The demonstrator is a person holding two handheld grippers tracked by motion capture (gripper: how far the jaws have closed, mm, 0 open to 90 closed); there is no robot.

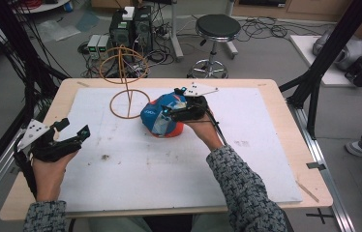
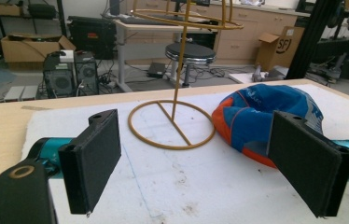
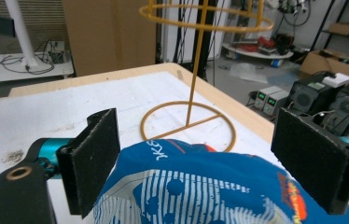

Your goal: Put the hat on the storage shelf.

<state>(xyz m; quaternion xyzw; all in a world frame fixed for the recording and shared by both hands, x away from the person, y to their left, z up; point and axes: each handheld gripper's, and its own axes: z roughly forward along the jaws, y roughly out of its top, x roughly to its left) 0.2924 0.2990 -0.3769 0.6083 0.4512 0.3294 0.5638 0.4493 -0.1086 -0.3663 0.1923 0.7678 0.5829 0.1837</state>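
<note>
A blue and orange cap [image 1: 162, 118] [image 2: 256, 116] [image 3: 196, 186] lies on the white mat, just right of a gold wire stand [image 1: 126, 82] [image 2: 178, 70] [image 3: 196, 79] with a ring base, a thin post and a ring basket on top. My right gripper [image 1: 174, 101] [image 3: 210, 158] hangs over the cap, jaws spread wide on either side of its crown without pinching it. My left gripper [image 1: 75, 126] [image 2: 200, 161] rests at the mat's left edge, open and holding nothing, pointing towards the stand and the cap.
The white mat [image 1: 169, 169] covers most of the wooden table [image 1: 285, 96]. Beyond the far edge stand a black stool [image 1: 217, 29], computer towers [image 1: 130, 26] and cables on the floor. Black frame posts flank both sides.
</note>
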